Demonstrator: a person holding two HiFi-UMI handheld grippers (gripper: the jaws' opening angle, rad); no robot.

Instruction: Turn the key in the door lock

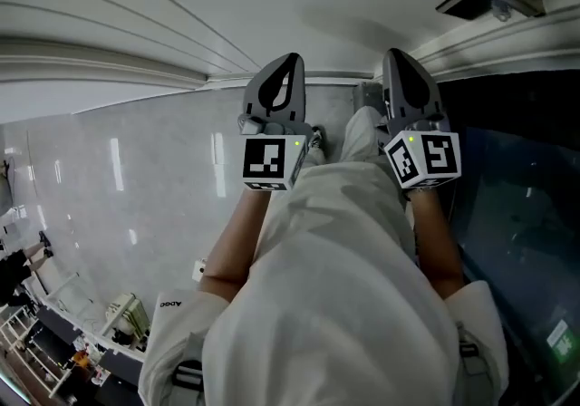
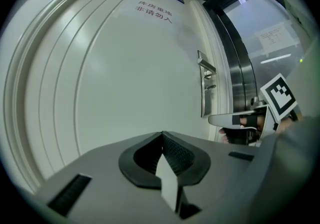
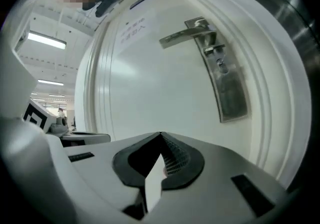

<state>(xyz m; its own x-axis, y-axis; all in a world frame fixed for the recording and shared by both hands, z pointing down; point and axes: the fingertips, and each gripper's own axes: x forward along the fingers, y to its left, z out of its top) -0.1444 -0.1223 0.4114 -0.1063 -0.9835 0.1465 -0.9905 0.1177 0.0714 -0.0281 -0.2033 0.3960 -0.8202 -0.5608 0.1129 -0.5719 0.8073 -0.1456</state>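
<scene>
The left hand-held gripper [image 2: 161,138] has its jaws pressed together with nothing between them. It hangs low in front of the person, well apart from the lock. Just beside it, the right hand-held gripper [image 3: 160,139] is likewise closed and empty.

Ahead of both stands the white panelled door [image 3: 150,83]. Seen from the right hand-held gripper, its brushed-steel lever handle [image 3: 187,35] is at about one o'clock. The long steel lock plate [image 3: 227,85] runs down from the handle towards two o'clock. The small keyhole [image 3: 219,63] sits in that plate below the lever. Something small may project there, but whether it is the key is too small to tell.

In my judgement the scene fits two stages: jaws closed ahead of a reach for the key, or hands drawn off a lock already turned. The pictures don't settle which, so no next move can be named.

Count: two hand-held grippers, one door, one lever handle, one lock plate, one keyhole, and no key clearly seen.
</scene>
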